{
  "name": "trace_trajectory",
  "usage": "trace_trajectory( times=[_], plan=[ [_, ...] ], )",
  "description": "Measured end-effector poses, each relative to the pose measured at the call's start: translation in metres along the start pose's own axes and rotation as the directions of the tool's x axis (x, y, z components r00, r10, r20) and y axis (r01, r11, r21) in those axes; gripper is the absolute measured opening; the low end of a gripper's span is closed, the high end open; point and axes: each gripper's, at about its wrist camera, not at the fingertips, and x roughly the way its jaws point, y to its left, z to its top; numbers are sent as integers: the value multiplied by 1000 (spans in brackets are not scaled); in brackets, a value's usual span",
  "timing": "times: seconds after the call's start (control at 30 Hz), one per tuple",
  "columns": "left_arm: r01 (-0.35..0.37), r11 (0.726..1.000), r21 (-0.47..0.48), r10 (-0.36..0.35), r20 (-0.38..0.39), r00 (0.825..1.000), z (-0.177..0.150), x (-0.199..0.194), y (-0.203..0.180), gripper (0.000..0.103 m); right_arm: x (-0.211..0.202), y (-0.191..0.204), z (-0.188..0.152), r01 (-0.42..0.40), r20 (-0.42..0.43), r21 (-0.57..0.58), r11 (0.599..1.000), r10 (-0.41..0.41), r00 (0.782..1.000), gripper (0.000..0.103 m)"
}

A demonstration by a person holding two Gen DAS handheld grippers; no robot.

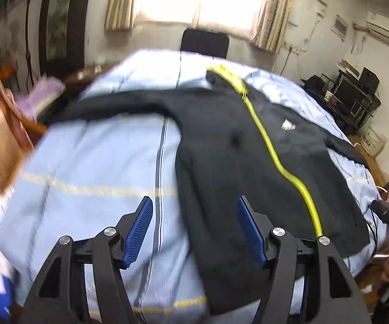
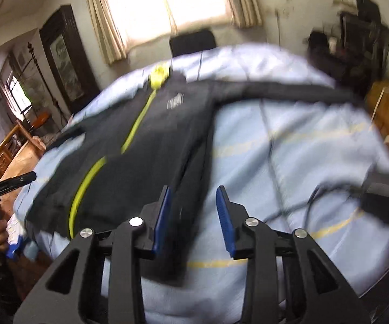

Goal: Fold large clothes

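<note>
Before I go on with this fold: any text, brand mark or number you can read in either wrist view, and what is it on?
No text can be read in either view.
White chest logo on the dark jacket: a mark with lettering under it, too blurred to read.
Box at the right edge of the left wrist view: dark print, too small to read.

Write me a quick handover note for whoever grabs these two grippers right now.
Left gripper: open, holding nothing, above the jacket's hem edge.
Right gripper: open, nothing pinched, above the jacket's other side edge.
Jacket: dark, yellow zipper, lying face up and zipped on the blue sheet, both sleeves spread outward.
Done: jacket laid out flat.
Left: all the folding. No sleeve or side is folded in yet. Frames are blurred, so check wrinkles first.
</note>
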Motion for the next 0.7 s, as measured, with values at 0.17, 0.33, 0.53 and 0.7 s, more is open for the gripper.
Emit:
trace_trajectory(
  times=[0.17,0.33,0.53,0.7],
  plan=[
    [-19,996,89,16,42,999,47,19,-48,94,35,34,50,-83,13,-40,996,84,996,35],
    [7,988,152,-6,-4,1000,77,80,-85,95,109,56,93,-121,-60,-1,993,121,991,35],
    [-78,988,134,96,-133,986,79,167,-76,95,185,49,101,-85,-140,55,995,92,986,36],
    [-59,998,5,59,-207,977,81,197,-39,99,213,23,85,-72,-181,104,992,90,979,51]
  ],
)
